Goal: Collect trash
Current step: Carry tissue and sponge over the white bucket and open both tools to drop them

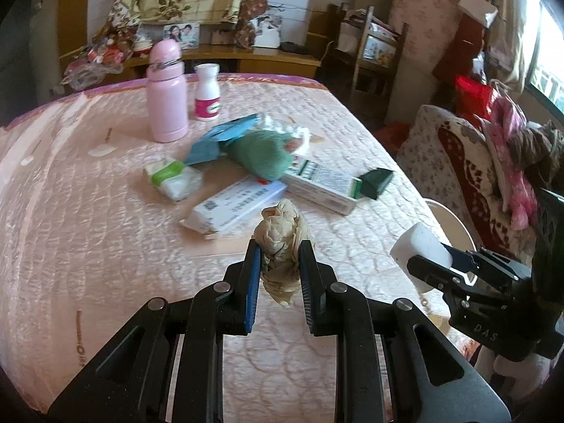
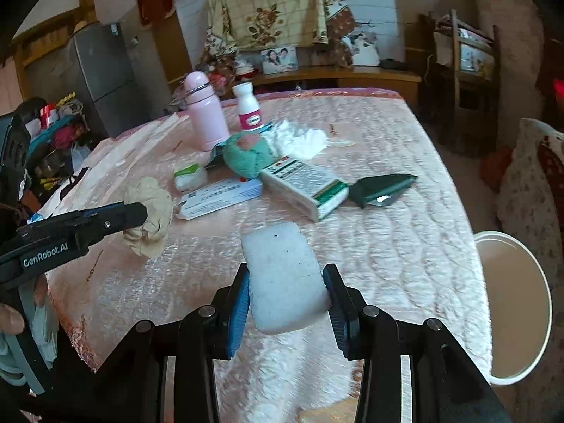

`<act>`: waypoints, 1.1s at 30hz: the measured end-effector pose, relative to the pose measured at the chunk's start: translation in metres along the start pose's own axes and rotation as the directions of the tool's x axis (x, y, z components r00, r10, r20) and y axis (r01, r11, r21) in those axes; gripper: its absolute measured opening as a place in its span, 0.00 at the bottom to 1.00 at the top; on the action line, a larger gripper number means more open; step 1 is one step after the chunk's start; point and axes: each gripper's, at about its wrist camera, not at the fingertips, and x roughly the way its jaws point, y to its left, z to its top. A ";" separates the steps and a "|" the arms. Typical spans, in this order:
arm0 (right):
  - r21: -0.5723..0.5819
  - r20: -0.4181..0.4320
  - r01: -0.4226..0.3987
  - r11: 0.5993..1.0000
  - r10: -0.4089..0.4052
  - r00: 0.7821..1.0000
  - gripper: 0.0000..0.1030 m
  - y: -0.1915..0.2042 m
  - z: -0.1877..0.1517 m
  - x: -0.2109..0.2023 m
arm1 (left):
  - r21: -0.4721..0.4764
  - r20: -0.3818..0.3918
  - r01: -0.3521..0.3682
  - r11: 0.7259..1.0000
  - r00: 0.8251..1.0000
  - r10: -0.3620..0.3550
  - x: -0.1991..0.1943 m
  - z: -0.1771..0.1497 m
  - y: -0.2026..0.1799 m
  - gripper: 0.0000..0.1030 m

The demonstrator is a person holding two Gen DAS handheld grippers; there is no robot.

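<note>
- The left hand-held gripper (image 1: 280,252) was clamped on a crumpled beige paper wad (image 1: 282,246), low in the centre of the left wrist view; the wad hung clear above the pink quilted bed (image 1: 88,211).
- The wad looked light and soft, squashing between the pads. A pinch across its middle, as shown, seemed enough, though loose folds might slip if the grip eased.
- The right hand-held gripper (image 2: 287,287) was clamped on a white foam block (image 2: 282,275), low in the centre of the right wrist view, also lifted off the bed.
- The block appeared light and springy with smooth faces. Holding it across its narrow sides near one end, as here, left most of it sticking forward, so it might pivot.
- A white bin (image 2: 511,303) stood at the right edge of the right wrist view, just beside the bed; it seemed the likely place for both pieces.
- More clutter lay in the upper middle of the bed: a green cloth bundle (image 1: 262,155), two medicine boxes (image 1: 319,183), a tissue pack (image 1: 172,179), a pink flask (image 1: 165,95) and a white pill bottle (image 1: 207,91).
</note>
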 end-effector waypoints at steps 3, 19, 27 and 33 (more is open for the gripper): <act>0.018 0.012 0.017 1.000 -0.018 1.000 0.38 -0.011 -0.003 -0.009 | 0.013 -0.003 0.019 1.000 1.000 -0.019 0.001 0.001 -0.014 0.18; 0.130 0.031 0.151 0.980 -0.156 0.987 0.38 -0.084 -0.023 -0.050 | 0.087 -0.061 0.143 0.986 0.988 -0.138 0.029 0.007 -0.094 0.18; 0.201 0.022 0.215 0.956 -0.223 0.974 0.38 -0.128 -0.033 -0.066 | 0.122 -0.104 0.221 0.968 0.972 -0.209 0.049 0.011 -0.142 0.18; 0.235 0.008 0.271 0.933 -0.281 0.960 0.38 -0.161 -0.038 -0.078 | 0.163 -0.133 0.267 0.950 0.960 -0.247 0.065 0.015 -0.185 0.18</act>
